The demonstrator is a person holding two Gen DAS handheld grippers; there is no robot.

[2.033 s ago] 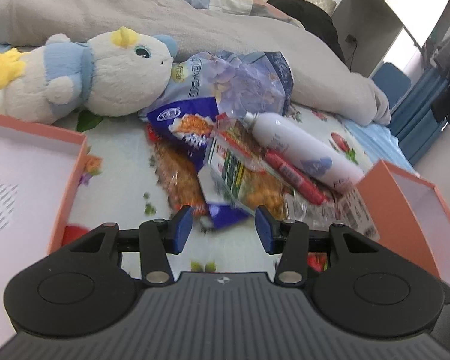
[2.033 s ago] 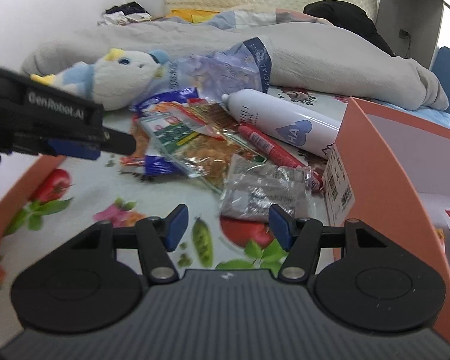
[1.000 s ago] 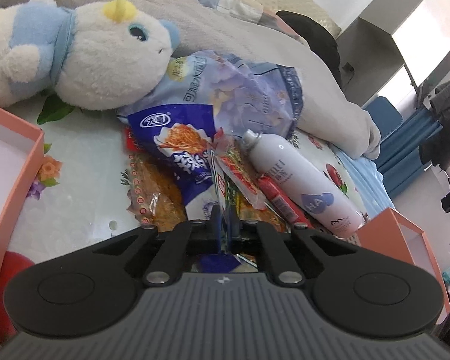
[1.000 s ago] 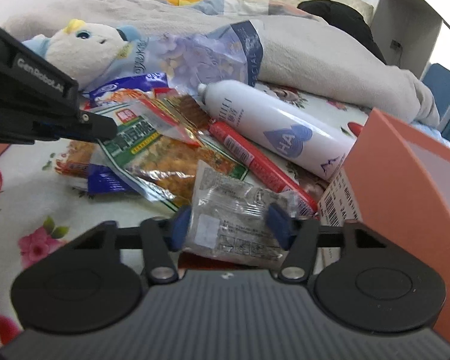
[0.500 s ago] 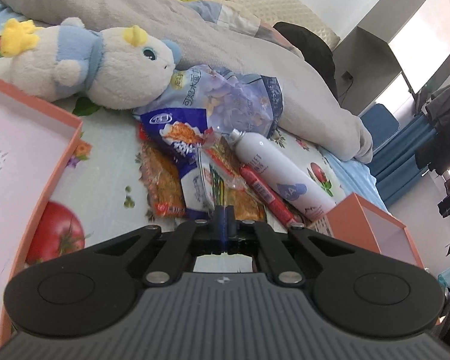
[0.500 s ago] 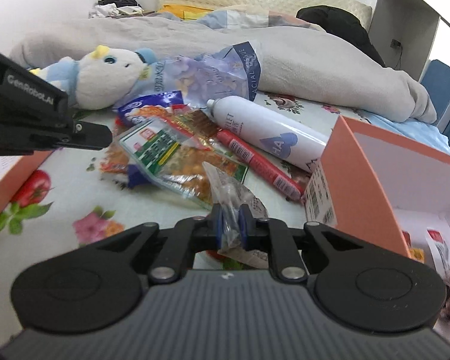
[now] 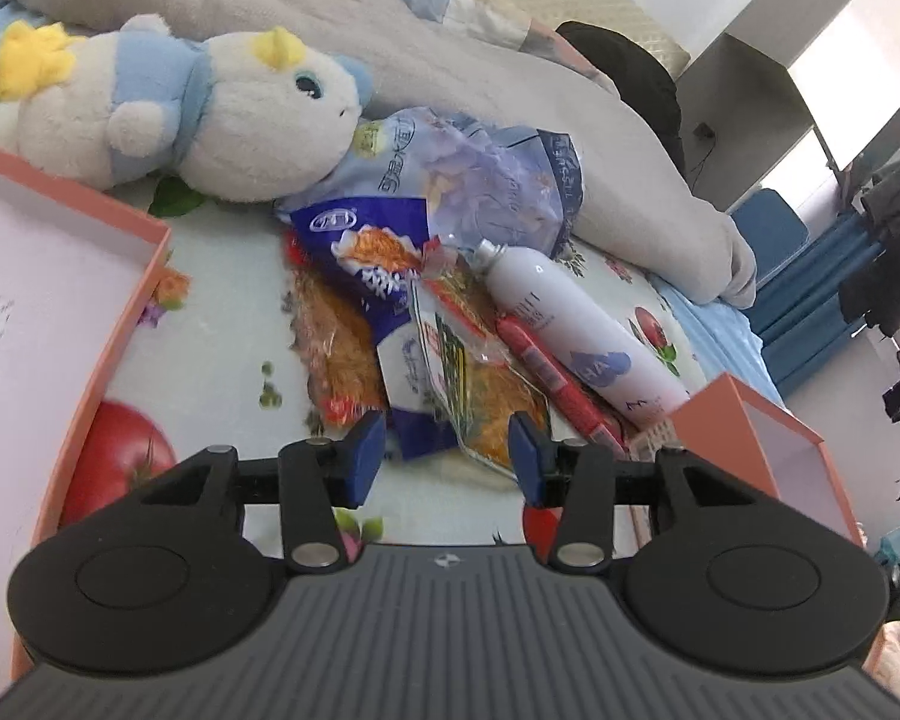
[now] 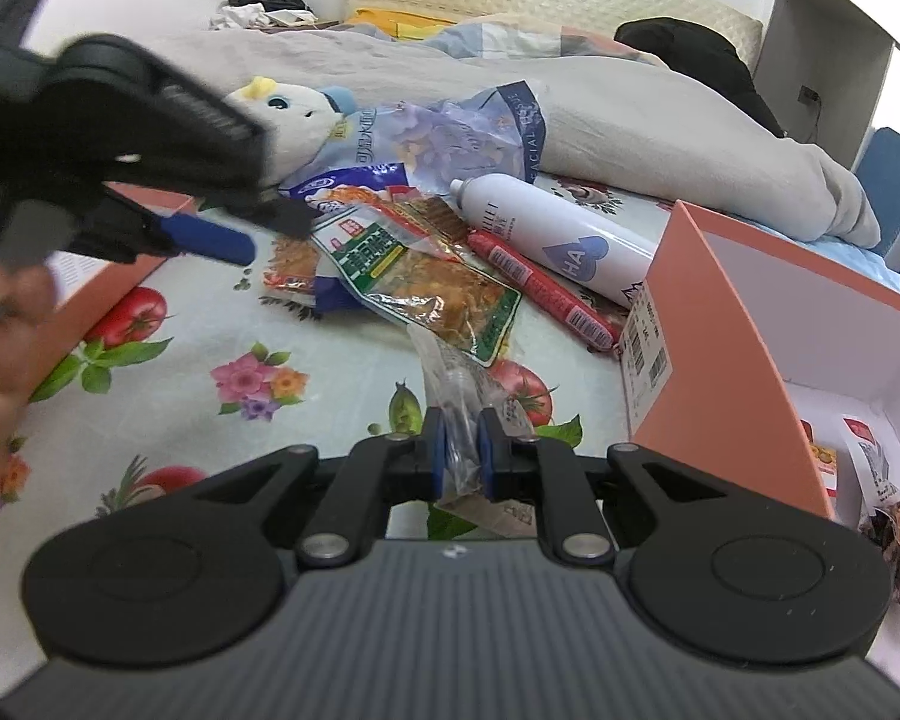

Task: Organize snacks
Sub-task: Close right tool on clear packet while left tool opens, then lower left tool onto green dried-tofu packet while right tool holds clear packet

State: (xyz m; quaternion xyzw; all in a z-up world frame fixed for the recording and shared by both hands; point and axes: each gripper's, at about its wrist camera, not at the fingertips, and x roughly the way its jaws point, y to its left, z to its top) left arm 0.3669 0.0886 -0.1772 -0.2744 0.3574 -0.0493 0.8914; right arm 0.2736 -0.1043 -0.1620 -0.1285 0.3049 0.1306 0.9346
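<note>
The white spray bottle [image 8: 561,240], lying on the floral bedsheet [image 8: 210,360] among the snacks, carries a blue heart printed with the white letters "HA"; grey lettering near its nozzle end is too small to make out. The pale lilac bag [image 8: 450,132] beside the plush toy has "FACIAL TISSUE" running in white down its dark blue side band; its other print is Chinese characters that I cannot read. The green-labelled snack packet [image 8: 414,276] and the blue packet [image 7: 360,240] behind it bear Chinese print too. A white barcode sticker [image 8: 648,336] with illegible digits sits on the outer wall of the orange box [image 8: 708,324].
</note>
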